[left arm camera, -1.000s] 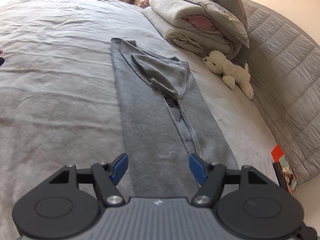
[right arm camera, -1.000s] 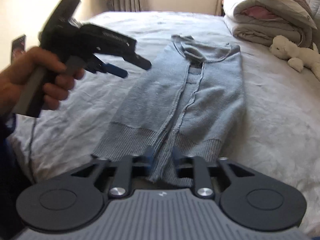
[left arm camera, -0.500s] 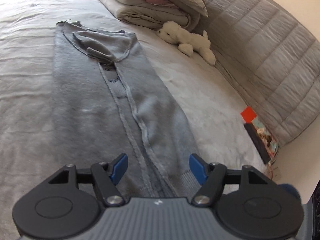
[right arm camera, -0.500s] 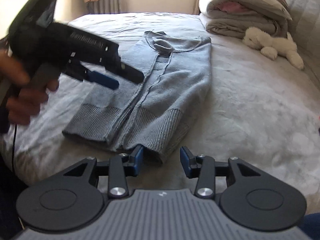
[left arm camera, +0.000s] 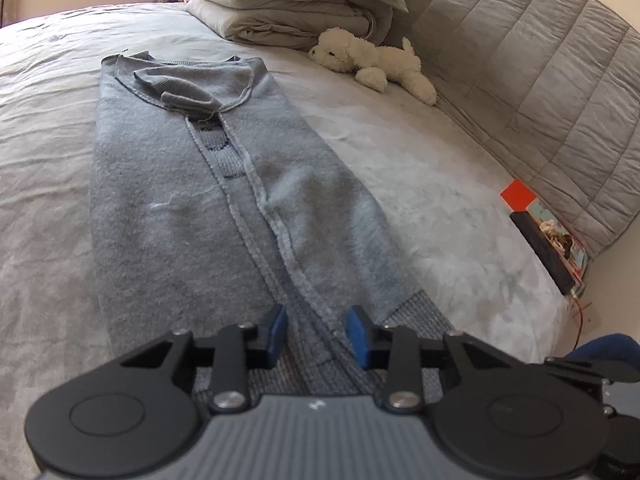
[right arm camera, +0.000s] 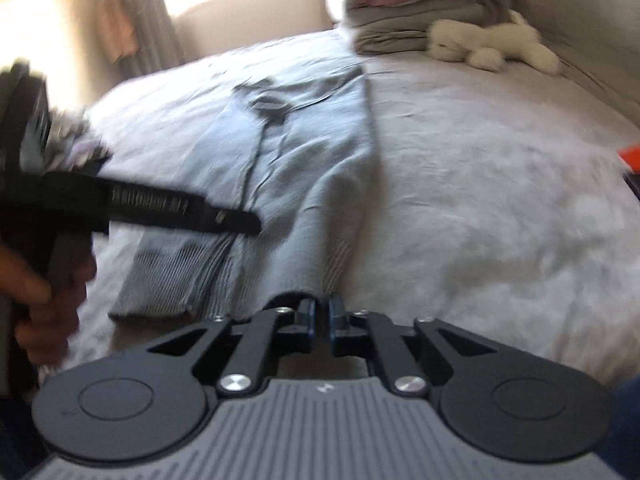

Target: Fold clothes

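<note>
A bedroom – bed (left arm camera: 420,168), folded duvets (left arm camera: 288,12), plush toy (left arm camera: 372,58).

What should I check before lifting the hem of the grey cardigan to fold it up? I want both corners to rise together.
1. Right gripper shut on the cardigan hem, jaws having just closed: ok.
2. Left gripper gripping the hem: not ok; jaws have been closing, but cloth lies between pads that stand apart.
3. Cardigan flat, sleeves folded in: ok.
4. Far end of the bed free for the fold: ok.
5. Plush toy clear of the cardigan: ok.
</note>
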Available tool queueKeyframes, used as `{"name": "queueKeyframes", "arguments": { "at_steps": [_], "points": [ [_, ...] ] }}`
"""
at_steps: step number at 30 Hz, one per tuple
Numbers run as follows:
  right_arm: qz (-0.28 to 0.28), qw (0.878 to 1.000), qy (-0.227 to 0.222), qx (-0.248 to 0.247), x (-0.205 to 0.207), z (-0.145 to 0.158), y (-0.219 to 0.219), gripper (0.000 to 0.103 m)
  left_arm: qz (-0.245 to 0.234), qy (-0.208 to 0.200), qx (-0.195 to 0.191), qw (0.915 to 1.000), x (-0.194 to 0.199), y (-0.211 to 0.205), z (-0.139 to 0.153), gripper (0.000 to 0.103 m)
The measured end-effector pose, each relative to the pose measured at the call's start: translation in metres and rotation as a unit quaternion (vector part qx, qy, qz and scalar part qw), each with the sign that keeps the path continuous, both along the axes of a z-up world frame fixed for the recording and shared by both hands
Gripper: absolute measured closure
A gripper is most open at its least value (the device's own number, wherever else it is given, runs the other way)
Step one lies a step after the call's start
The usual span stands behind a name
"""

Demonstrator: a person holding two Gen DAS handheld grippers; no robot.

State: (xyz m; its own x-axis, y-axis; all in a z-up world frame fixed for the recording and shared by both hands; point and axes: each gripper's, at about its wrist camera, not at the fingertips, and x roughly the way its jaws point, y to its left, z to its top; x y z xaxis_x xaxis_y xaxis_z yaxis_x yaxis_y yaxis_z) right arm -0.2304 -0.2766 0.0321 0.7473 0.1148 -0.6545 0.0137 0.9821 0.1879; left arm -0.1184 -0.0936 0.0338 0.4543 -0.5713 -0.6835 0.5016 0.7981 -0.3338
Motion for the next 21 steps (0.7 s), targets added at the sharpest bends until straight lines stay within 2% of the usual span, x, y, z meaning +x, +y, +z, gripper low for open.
{"name": "queueKeyframes", "arguments": {
  "at_steps": [7,10,11,13,14,16,18,19,21],
  "points": [
    [-0.058,0.998,-0.009,0.011,-0.010,0.000,-0.014,0.100,0.004,0.018,-0.019,0.9997,0.004,0.004,0.000,0.069],
    [-0.035,0.999,-0.010,0.021,-0.013,-0.001,-0.014,0.099,0.002,0.027,-0.030,0.9992,0.005,0.004,0.001,0.062],
    [-0.024,0.999,-0.012,0.023,-0.014,0.000,-0.012,0.090,0.002,0.030,-0.034,0.9990,0.005,0.004,0.001,0.059],
    [-0.004,1.000,-0.018,0.020,-0.016,0.001,-0.008,0.080,0.000,0.030,-0.030,0.9991,0.005,0.001,-0.001,0.059],
    [0.005,1.000,-0.021,0.009,-0.017,0.001,-0.004,0.067,-0.001,0.028,-0.024,0.9993,0.004,-0.001,-0.003,0.059],
    [0.025,0.999,-0.024,-0.017,-0.018,0.001,0.005,0.056,-0.002,0.023,-0.019,0.9996,0.004,-0.006,-0.003,0.063],
    [0.042,0.998,-0.022,-0.047,-0.017,-0.002,0.015,0.055,-0.007,0.026,-0.021,0.9994,0.006,-0.007,-0.004,0.094],
    [0.047,0.997,-0.021,-0.060,-0.017,-0.004,0.019,0.055,-0.009,0.028,-0.022,0.9993,0.008,-0.008,-0.004,0.098],
    [0.052,0.995,-0.022,-0.082,-0.017,-0.006,0.024,0.055,-0.002,0.045,-0.028,0.9986,0.012,-0.005,-0.006,0.098]
  ]
}}
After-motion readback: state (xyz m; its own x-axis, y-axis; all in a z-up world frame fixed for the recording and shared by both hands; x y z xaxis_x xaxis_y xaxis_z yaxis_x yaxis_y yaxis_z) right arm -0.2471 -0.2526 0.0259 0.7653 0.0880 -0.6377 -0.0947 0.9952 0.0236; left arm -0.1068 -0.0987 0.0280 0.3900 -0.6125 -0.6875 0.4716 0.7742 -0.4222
